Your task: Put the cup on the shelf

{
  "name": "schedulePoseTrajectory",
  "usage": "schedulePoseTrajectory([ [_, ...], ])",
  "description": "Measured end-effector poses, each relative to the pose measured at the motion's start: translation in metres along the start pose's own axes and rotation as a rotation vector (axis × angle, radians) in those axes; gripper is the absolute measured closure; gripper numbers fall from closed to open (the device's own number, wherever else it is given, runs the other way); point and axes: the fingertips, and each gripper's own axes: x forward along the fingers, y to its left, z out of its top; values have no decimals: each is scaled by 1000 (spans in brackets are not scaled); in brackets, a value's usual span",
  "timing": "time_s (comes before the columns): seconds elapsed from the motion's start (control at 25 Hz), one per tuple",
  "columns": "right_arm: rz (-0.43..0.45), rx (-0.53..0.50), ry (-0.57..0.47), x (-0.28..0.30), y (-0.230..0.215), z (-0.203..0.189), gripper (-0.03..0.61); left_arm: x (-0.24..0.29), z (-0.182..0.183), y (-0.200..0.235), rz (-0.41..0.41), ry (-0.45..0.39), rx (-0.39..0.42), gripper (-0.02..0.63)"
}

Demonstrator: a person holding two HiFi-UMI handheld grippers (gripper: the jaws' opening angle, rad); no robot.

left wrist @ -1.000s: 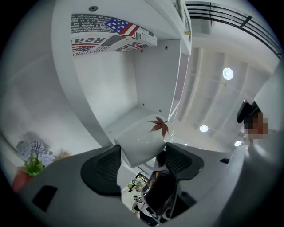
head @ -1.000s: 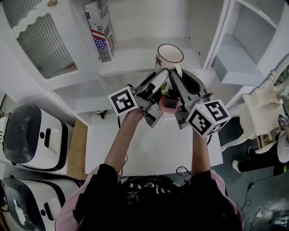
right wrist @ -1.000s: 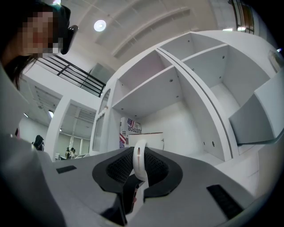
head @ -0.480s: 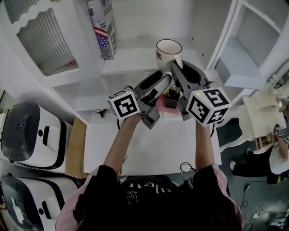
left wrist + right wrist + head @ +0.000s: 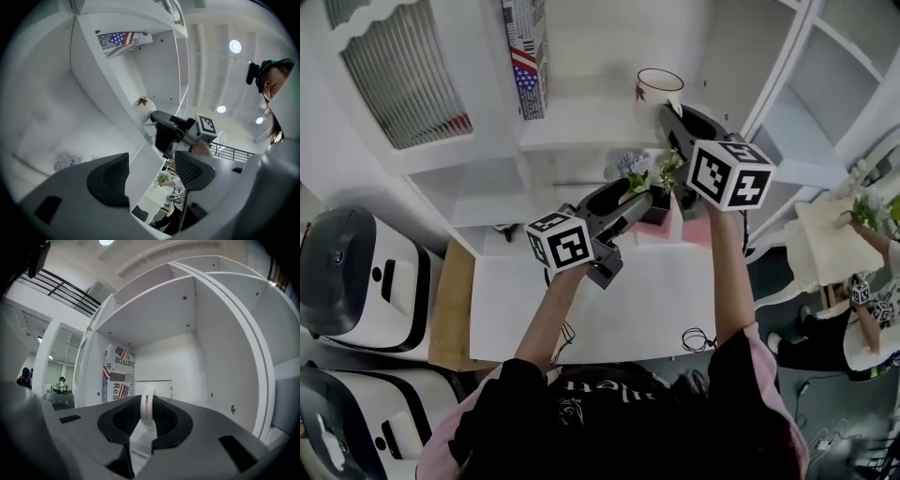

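Cup (image 5: 659, 86) held at the shelf (image 5: 581, 127)
The right gripper (image 5: 672, 117) clamps the cup's handle (image 5: 146, 408); the cup seems to touch the shelf. The left gripper's (image 5: 639, 195) jaws stand apart, empty.

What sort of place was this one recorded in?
Probably a staged, home-like room in a lab or showroom: white shelving with a flag-printed box, two matching appliances beside a white table, and another person with marker cubes nearby.
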Motion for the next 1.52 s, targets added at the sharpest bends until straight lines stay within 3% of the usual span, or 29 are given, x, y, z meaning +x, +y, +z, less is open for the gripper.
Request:
schedulePoseTrajectory([
  [0.28, -150, -86, 99, 18, -19, -5, 489, -22, -25, -5, -12, 34, -21, 299],
  [0.6, -188, -150, 110, 19, -20, -7, 489, -37, -43, -13, -35, 73, -55, 299],
  [0.72, -203, -138, 110, 18, -23, -10, 459, -44, -43, -13, -37, 76, -55, 299],
  [0.84, -197, -82, 93, 12, -24, -14, 416, -49, -42, -16, -43, 73, -54, 299],
  [1.2, -151, -28, 4, -27, 5, -17, 414, -66, -47, -19, -55, 118, -42, 308],
  [1.52, -81, 3, -18, -75, 58, -42, 414, -91, -52, -28, -59, 154, -14, 324],
])
